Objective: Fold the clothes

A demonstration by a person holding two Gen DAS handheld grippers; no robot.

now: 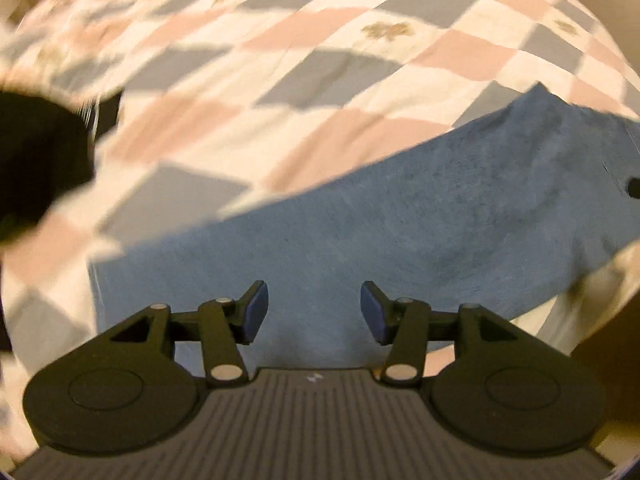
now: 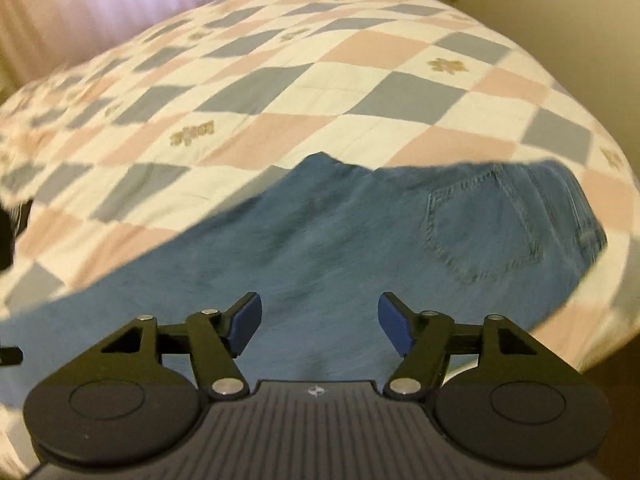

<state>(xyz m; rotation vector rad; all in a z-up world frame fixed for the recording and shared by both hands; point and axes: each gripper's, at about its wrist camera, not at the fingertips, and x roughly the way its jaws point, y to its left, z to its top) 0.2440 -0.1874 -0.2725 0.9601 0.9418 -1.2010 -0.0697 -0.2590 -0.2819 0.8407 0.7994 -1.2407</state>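
Currently a pair of blue jeans (image 2: pixel 320 248) lies spread flat on the bed, on top of a checked quilt (image 2: pixel 280 92) of pink, grey and cream squares, presumably laid out this way so that the legs and the seat can be lined up before a fold is made. A stitched back pocket (image 2: pixel 484 228) faces up toward the waist end of the jeans, which sits at the right of the right wrist view, while the rest of the denim runs off to the left. The right gripper (image 2: pixel 320 320) hovers over the middle of the jeans, angled down at the cloth, its blue-padded fingers (image 2: pixel 246 322) spread apart and holding nothing. The left gripper (image 1: pixel 314 312) is poised likewise above the jeans, nearer their leg end by my reading, its fingers (image 1: pixel 254 312) also parted and empty. Both views are blurred, so whether either gripper touches the denim cannot be told. A dark object (image 1: pixel 36 160) lies on the quilt beyond the jeans' far edge; it is too blurred to identify.
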